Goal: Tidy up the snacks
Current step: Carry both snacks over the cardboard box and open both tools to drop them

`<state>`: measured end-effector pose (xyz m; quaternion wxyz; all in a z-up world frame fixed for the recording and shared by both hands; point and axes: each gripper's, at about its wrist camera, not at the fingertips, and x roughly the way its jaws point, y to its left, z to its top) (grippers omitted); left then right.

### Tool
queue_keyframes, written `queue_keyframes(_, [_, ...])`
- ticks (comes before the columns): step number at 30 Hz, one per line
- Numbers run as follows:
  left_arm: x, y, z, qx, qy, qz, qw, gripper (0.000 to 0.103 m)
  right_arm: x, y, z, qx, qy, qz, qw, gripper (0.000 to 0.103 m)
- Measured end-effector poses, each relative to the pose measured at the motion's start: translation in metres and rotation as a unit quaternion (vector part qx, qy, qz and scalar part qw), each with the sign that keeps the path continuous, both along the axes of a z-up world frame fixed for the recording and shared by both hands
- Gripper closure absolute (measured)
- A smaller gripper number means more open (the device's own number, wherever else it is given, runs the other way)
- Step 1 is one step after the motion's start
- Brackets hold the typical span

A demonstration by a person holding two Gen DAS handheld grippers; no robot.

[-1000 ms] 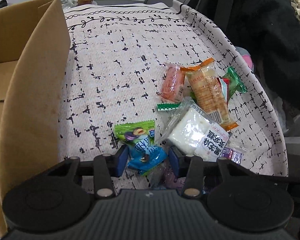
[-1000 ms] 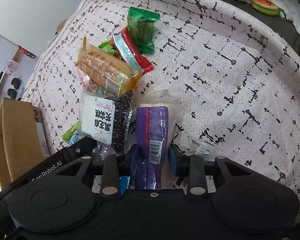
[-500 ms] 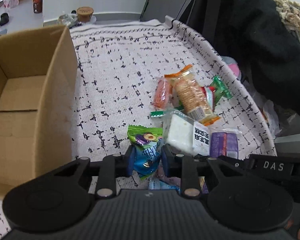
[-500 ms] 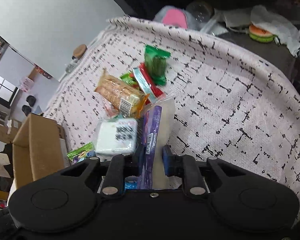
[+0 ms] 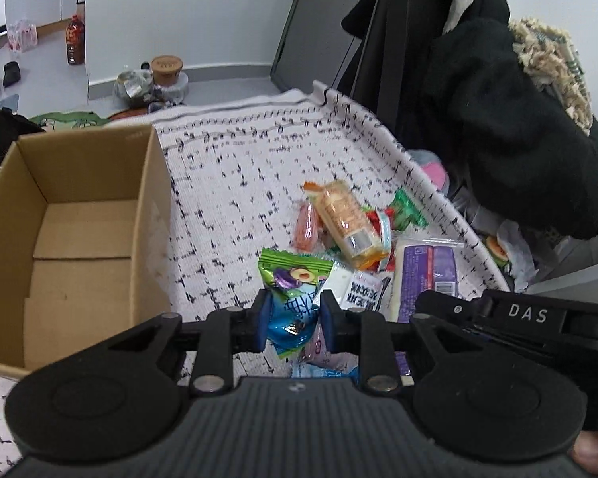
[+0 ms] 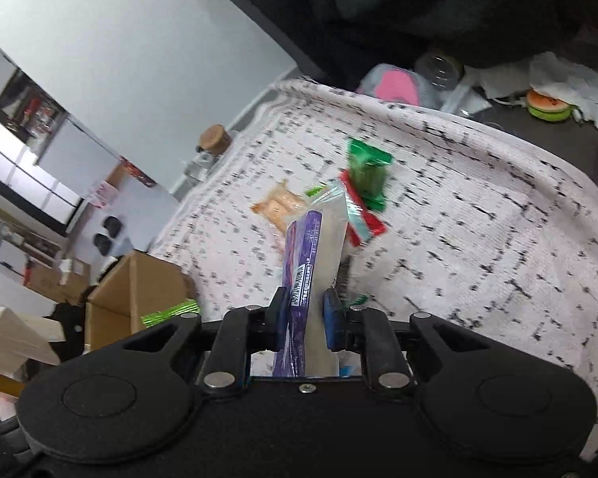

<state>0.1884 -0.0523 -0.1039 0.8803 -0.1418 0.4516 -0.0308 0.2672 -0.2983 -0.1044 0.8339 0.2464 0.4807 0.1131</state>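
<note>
My left gripper (image 5: 292,312) is shut on a green and blue snack packet (image 5: 295,279), held above the black-flecked tablecloth (image 5: 239,183). The open cardboard box (image 5: 147,207) stands just to its left, with nothing visible inside. My right gripper (image 6: 305,314) is shut on a purple and clear packet (image 6: 311,247), lifted and standing on edge between the pads. That packet (image 5: 426,275) also shows in the left wrist view beside the right gripper's black housing. On the cloth remain an orange cracker packet (image 5: 345,223), a pink stick (image 5: 307,227), a green packet (image 5: 406,207) and a white packet (image 5: 362,290).
A dark coat (image 5: 498,119) hangs over a chair past the table's right edge. A cork-lidded jar (image 5: 166,69) and clutter sit beyond the far edge. The box (image 6: 139,290) appears low on the left in the right wrist view. A green toy burger (image 6: 548,105) lies off the table.
Both grippers closed on their packets and rose, carrying them off the cloth. The purple packet turned on edge. The box's inside came into the left wrist view.
</note>
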Motion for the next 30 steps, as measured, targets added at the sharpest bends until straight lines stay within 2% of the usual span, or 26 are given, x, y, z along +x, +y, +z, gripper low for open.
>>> queue_keyframes(11, [-0.008,0.028,0.023,-0.002,-0.025,0.025,0.9994,0.078,0.000,0.034,0.014,0.031,-0.042,0.044,0.998,0.085])
queue_keyframes(19, [-0.007,0.057,0.034,0.004,-0.028,0.045,0.9986,0.078,0.004,0.062,0.021,0.048,-0.048,0.055,0.996,0.086])
queue_keyframes(30, [0.000,0.117,0.023,0.001,-0.019,0.096,0.9952,0.078,0.016,0.118,0.020,0.066,-0.047,0.093,0.992,0.085])
